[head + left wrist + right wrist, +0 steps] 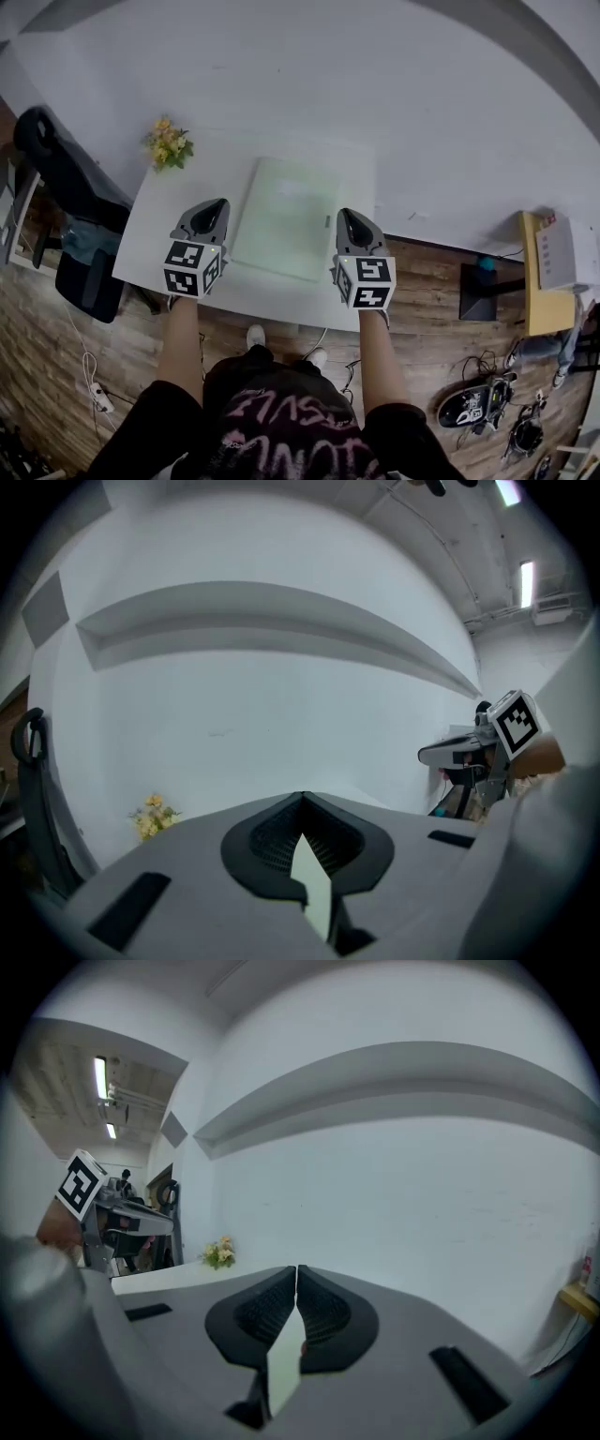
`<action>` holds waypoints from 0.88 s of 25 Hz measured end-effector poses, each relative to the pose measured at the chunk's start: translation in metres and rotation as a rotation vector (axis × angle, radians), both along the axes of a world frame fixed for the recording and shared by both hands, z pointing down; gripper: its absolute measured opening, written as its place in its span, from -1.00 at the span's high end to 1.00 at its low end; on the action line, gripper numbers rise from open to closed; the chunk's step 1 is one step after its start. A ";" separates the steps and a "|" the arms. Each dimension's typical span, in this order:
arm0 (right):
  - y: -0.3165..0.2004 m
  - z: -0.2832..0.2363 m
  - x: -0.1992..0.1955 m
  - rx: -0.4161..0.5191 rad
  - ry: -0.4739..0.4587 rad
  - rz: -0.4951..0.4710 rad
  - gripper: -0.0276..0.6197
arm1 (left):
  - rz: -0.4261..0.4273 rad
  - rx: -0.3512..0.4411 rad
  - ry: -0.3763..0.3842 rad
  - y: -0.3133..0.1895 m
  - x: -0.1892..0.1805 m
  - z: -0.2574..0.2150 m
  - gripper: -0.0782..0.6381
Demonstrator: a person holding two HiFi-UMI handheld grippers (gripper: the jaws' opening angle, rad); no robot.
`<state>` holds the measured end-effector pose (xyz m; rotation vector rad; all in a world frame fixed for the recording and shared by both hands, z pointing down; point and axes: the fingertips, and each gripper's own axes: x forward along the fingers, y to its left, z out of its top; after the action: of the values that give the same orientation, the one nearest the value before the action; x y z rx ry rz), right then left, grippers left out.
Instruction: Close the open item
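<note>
**Both grippers held shut over the table, green item between them**

The person stands at the near edge of a white table (169, 202), arms out. The left gripper (218, 202) and right gripper (345, 214) hang above the tabletop on either side of a pale green flat item (286, 220), which lies in the middle of the table. From the head view it reads only as a smooth rectangle; whether it is open or shut cannot be made out, nor what it is.

In each gripper view the jaw tips meet with nothing clamped. A pale sliver shows through the slot lower down, too narrow to identify.

A small bunch of yellow flowers (167, 142) sits at the table's far left corner. A black chair (66, 187) stands left of the table, partly cut off. To the right a yellow side table (539, 281) runs out of frame, with dark shoes (473, 403) on the wooden floor nearby.
</note>
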<state>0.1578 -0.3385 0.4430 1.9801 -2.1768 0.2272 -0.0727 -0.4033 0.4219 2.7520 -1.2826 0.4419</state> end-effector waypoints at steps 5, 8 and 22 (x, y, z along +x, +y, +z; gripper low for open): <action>-0.011 -0.026 -0.020 0.050 0.010 -0.044 0.84 | -0.040 0.069 0.031 -0.001 -0.023 -0.032 0.74; -0.016 -0.038 -0.025 0.070 0.011 -0.056 0.84 | -0.052 0.095 0.044 -0.001 -0.030 -0.045 0.74; -0.020 -0.075 -0.024 0.138 0.011 -0.047 0.84 | -0.062 0.178 0.067 0.000 -0.031 -0.086 0.74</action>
<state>0.1340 -0.3589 0.3678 1.9919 -2.2865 0.0605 -0.1041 -0.4037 0.3357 2.8312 -1.4520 0.2400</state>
